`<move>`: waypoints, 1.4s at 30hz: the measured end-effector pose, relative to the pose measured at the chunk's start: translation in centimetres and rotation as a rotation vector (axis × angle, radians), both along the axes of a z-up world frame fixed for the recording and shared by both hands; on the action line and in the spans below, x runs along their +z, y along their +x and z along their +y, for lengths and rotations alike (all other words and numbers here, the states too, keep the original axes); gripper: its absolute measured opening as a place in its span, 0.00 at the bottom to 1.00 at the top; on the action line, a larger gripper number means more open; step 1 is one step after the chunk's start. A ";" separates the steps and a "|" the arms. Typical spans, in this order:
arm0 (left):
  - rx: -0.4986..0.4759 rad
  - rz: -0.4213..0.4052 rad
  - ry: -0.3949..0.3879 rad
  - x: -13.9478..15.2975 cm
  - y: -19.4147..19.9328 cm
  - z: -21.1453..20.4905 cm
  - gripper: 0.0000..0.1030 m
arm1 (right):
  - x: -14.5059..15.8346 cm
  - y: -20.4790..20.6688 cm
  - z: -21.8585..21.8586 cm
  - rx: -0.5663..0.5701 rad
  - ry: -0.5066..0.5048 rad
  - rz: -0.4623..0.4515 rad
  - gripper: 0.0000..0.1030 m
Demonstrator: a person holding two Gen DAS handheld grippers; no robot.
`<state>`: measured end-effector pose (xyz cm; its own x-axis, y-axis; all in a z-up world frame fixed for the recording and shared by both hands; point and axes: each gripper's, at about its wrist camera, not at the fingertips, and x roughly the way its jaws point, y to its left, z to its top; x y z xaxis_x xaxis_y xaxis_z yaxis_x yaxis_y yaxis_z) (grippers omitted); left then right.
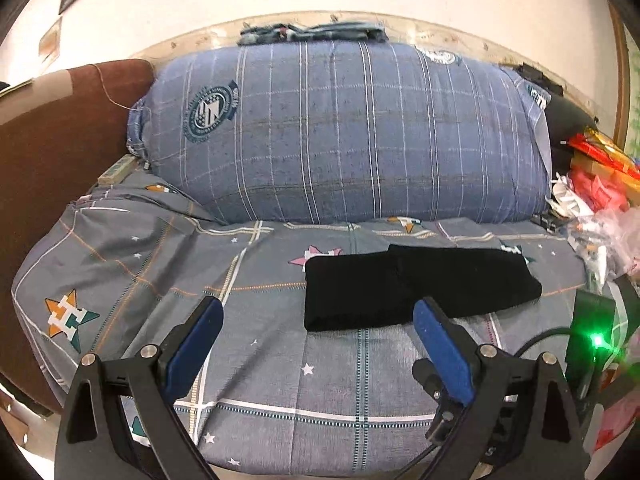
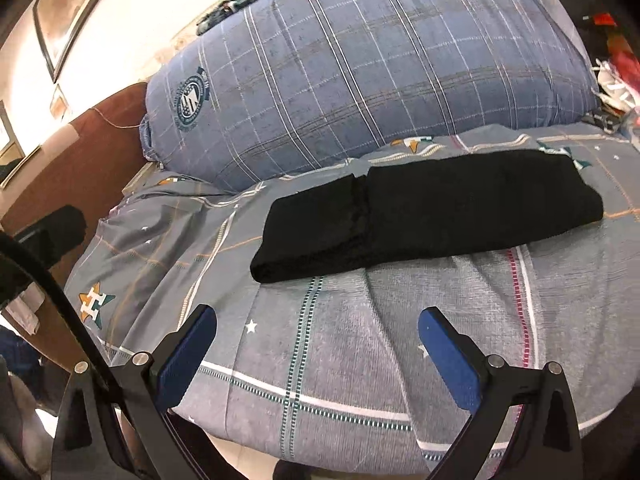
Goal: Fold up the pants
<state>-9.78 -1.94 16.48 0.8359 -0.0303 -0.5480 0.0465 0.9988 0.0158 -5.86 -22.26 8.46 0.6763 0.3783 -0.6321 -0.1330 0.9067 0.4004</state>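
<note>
The black pants (image 2: 424, 210) lie on the bed (image 2: 420, 340) ahead of both sets of fingers, already folded into a long band with one end lapped over. Both the left gripper (image 1: 318, 322) and the right gripper (image 2: 318, 330) hang spread and empty, so I judge the next move is one more fold. The pillow's (image 1: 344, 128) crest writing is unreadable.
</note>
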 end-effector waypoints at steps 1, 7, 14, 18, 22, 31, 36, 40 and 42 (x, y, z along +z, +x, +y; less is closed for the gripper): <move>0.005 -0.007 -0.006 0.1 -0.1 0.1 0.93 | 0.1 -0.3 0.1 0.000 -0.006 -0.005 1.00; 0.052 -0.004 0.016 -0.4 -0.1 0.3 0.93 | -0.1 -0.8 0.3 0.001 -0.013 0.003 1.00; 0.048 0.106 -0.010 -2.4 2.7 0.1 0.93 | -1.7 0.3 0.0 0.004 -0.006 0.039 1.00; 0.042 0.180 0.007 -4.2 4.7 -0.9 0.93 | -3.0 1.3 -0.8 -0.017 0.004 0.066 1.00; 0.025 0.235 0.029 -5.9 6.3 -2.0 0.93 | -4.2 2.5 -2.0 -0.044 0.016 0.087 1.00; -0.117 0.312 0.029 -7.5 10.6 -5.9 0.93 | -6.3 4.7 -7.4 -0.116 0.150 0.127 1.00; -0.370 0.384 0.028 -7.2 16.2 -12.4 0.93 | -5.3 4.4 -14.3 -0.289 0.133 0.048 1.00; -0.525 0.420 0.074 -8.4 20.6 -19.3 0.93 | -6.2 4.3 -19.9 -0.424 0.128 0.058 1.00; -0.602 0.452 0.071 -9.4 22.8 -23.1 0.93 | -6.8 4.4 -21.8 -0.468 0.128 0.066 0.99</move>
<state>13.02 -24.99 7.12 0.3793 -0.3620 -0.8515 0.6007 0.7963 -0.0709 -1.44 -44.06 1.69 0.7527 0.1208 -0.6472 0.3064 0.8058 0.5068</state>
